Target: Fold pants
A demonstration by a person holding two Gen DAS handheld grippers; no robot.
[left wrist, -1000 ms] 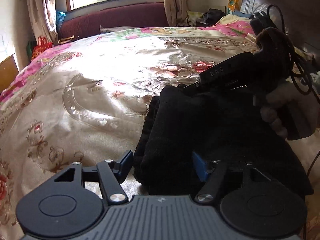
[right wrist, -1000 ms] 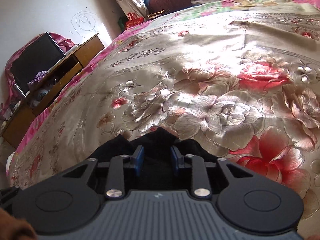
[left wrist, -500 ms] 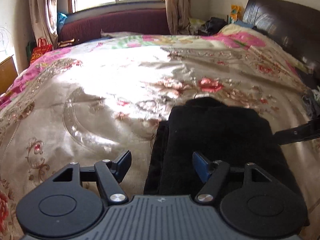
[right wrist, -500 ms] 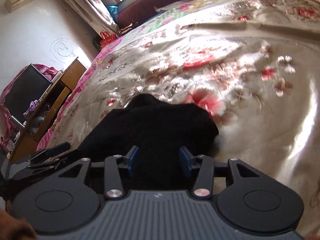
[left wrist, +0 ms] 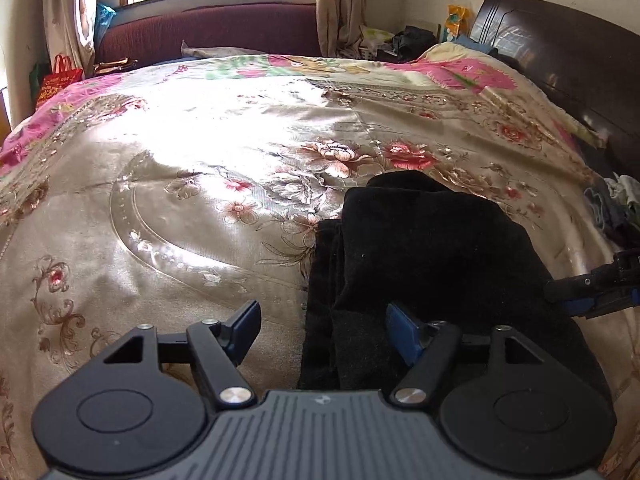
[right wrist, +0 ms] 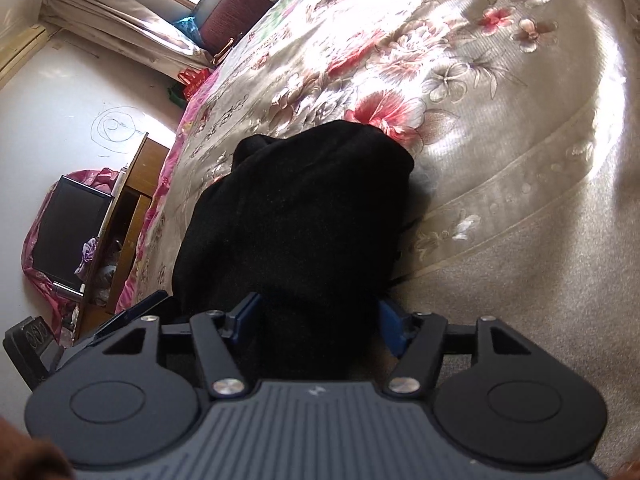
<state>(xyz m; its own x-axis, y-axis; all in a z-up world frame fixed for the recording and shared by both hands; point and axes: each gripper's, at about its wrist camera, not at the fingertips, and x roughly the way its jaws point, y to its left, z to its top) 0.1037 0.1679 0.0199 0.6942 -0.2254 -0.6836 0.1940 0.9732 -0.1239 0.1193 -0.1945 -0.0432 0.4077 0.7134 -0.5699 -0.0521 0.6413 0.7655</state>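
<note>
The black pants [left wrist: 432, 264] lie folded into a thick bundle on the bed [left wrist: 200, 184], on its floral satin cover, close to the bed's near edge and toward the side where the dark headboard [left wrist: 560, 68] stands. In the left wrist view a narrower layer of the same cloth shows along the bundle's left side, under the top fold.

The left tool [left wrist: 322, 330] hangs just over the near end of the bundle with its jaws spread wide. Its left blue pad sits over bare cover and its right pad over the black cloth; neither pad presses on anything, so it holds nothing.

The right tool [right wrist: 316, 320] faces the bundle from the other side, and its tips also show at the right edge of the left wrist view [left wrist: 592, 292], just beside the pants. Its jaws have just been opening. The black cloth [right wrist: 296, 216] lies between the two blue pads, which stand at either side of it; whether they touch the fabric cannot be told, but they are parted and not clamping it.

Beyond the bed's far edge are a maroon couch [left wrist: 208, 32], a window with curtains [left wrist: 340, 4], and a red bag [left wrist: 56, 80]. The right wrist view shows a wooden cabinet [right wrist: 128, 216] and a dark screen [right wrist: 68, 232] by the white wall.
</note>
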